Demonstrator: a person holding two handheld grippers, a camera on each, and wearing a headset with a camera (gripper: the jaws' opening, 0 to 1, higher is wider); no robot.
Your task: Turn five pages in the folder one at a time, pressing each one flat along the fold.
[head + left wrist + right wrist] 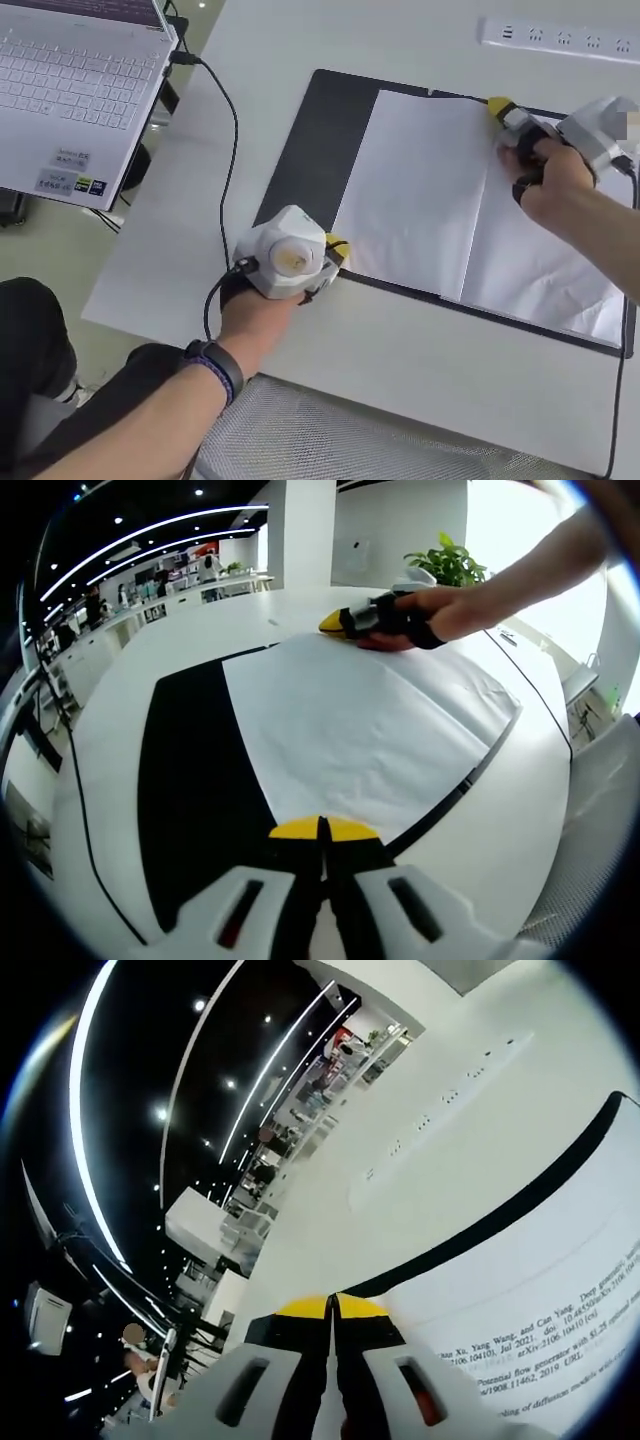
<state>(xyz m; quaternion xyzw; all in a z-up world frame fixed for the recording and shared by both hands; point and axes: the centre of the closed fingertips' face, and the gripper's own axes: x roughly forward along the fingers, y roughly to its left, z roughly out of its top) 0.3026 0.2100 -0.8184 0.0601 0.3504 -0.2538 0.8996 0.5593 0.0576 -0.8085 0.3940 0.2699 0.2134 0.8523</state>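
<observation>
White sheets lie open in the black folder, which sits flat on the bench in front of me. The left page and right page meet at the fold.

My left hand-held gripper has its jaws closed together, with nothing visible between them. Its yellow tips rest at the near corner of the left page, right by the folder's edge. My right hand-held gripper is also closed tip to tip, with no sheet caught as far as I can tell. It sits at the far end of the fold, and its own view shows printed text on the page beside it.

I see 3 risks:
- If I drag the closed right tips down the fold at a steep angle, they could snag the paper and crease or tear it.
- Uneven pressure from the 2 sides could make the folder skate on the smooth bench toward the laptop cable.
- At the next turn I could easily pinch 2 sheets instead of 1, which would spoil the count.
</observation>
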